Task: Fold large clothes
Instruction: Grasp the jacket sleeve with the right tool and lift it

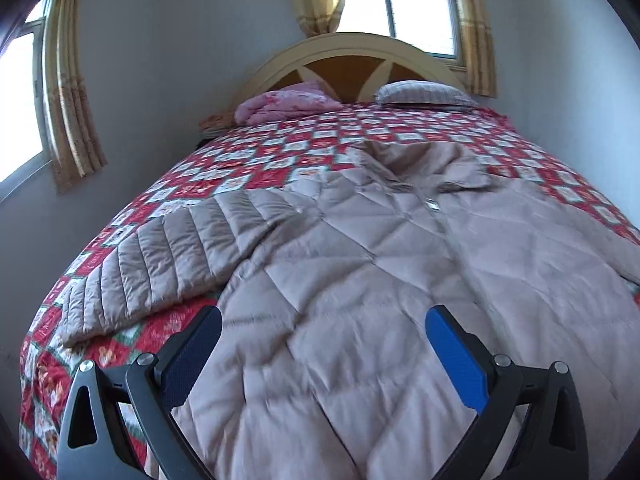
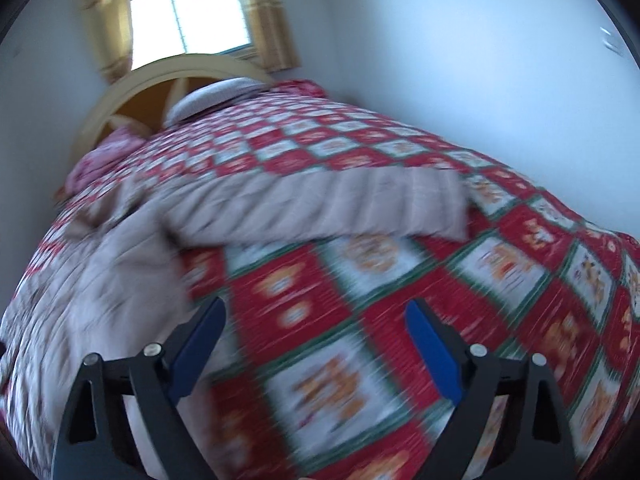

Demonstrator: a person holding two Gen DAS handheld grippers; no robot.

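Note:
A large beige quilted jacket (image 1: 360, 264) lies spread face up on the bed, collar toward the headboard, its left sleeve (image 1: 160, 256) stretched out to the left. My left gripper (image 1: 324, 320) is open and empty above the jacket's lower hem. In the right wrist view the jacket (image 2: 100, 280) lies at the left and its right sleeve (image 2: 340, 208) stretches out to the right. My right gripper (image 2: 316, 316) is open and empty above the bedspread, to the right of the jacket's body and below the sleeve. This view is motion-blurred.
The bed has a red, white and green checked bedspread (image 1: 280, 148) (image 2: 400, 320). A folded pink blanket (image 1: 284, 106) and a striped pillow (image 1: 424, 92) lie by the arched headboard (image 1: 352, 60). Walls stand close on both sides, with curtained windows (image 1: 400, 0).

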